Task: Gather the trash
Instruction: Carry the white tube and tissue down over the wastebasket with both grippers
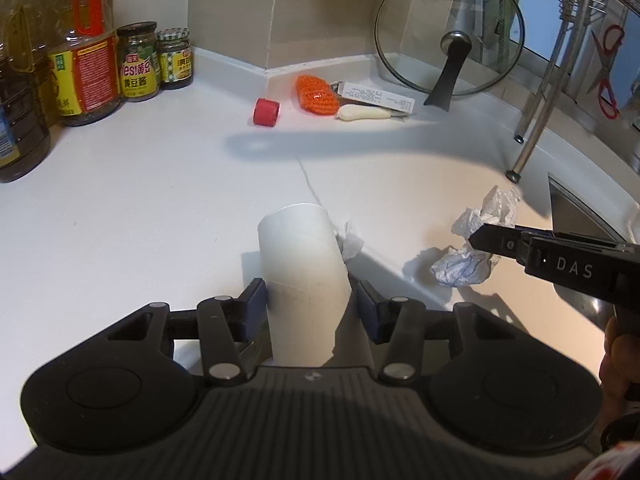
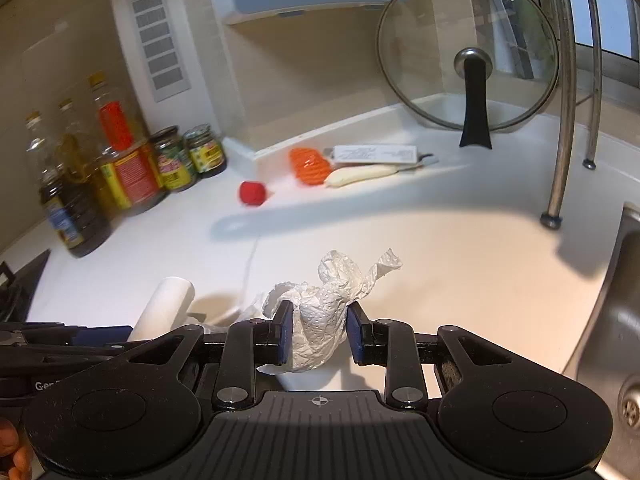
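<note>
My left gripper (image 1: pixel 310 304) is shut on a white paper cup (image 1: pixel 302 276), held above the white counter (image 1: pixel 140 220); the cup also shows in the right wrist view (image 2: pixel 164 312). My right gripper (image 2: pixel 318 334) is shut on a crumpled white paper towel (image 2: pixel 324 312). In the left wrist view the right gripper (image 1: pixel 476 238) comes in from the right with the towel (image 1: pixel 486 210) in it. A second crumpled paper with blue print (image 1: pixel 464 268) lies on the counter below it. A small paper scrap (image 1: pixel 352 242) sits just behind the cup.
Oil bottles and sauce jars (image 1: pixel 96 68) stand at the back left. A red cap (image 1: pixel 266 111), an orange knitted piece (image 1: pixel 316 94), a white box (image 1: pixel 376 96) and a white-handled tool (image 1: pixel 368 112) lie by the wall. A glass lid (image 1: pixel 450 32) leans there. Rack legs (image 1: pixel 532 136) and sink (image 2: pixel 620 320) on the right.
</note>
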Available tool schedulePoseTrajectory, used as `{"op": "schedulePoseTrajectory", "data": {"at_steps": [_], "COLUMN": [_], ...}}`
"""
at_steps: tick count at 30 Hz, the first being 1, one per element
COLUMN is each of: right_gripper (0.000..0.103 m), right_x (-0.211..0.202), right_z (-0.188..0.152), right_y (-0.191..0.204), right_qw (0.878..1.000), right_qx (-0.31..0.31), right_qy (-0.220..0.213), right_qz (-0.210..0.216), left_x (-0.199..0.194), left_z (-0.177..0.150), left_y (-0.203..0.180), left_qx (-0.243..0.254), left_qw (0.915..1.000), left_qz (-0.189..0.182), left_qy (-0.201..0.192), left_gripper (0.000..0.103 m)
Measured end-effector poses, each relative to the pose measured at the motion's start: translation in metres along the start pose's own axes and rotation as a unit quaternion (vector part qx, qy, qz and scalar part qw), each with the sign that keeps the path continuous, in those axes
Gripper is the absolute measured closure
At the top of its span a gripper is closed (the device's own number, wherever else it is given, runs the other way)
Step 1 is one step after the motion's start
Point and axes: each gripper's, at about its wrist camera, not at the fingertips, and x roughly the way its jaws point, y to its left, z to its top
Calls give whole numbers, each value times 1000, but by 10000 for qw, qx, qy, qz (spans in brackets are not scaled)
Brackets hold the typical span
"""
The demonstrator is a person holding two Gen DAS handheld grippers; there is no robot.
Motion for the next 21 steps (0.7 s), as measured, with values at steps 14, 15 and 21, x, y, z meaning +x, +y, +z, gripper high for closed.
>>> {"op": "schedulePoseTrajectory", "data": {"at_steps": [14, 15, 21], "right_gripper": [74, 74, 74], "right_x": [-35, -35, -28], "right_z": [-55, -59, -79], "right_y": [42, 41, 30], "right_qw": [9997, 9996, 9980], "right_qx": [-62, -40, -39], "right_qy": [233, 271, 623], "right_qz": [40, 22, -50], "left_x": [-40, -40, -33], "left_z": [-55, -59, -82], "left_y": [16, 17, 22], "left_qx": [117, 104, -37], "left_qw": [9995, 9994, 9985], "left_qz": [-240, -255, -204], "left_qy": [183, 216, 515], "left_gripper": [57, 57, 57]}}
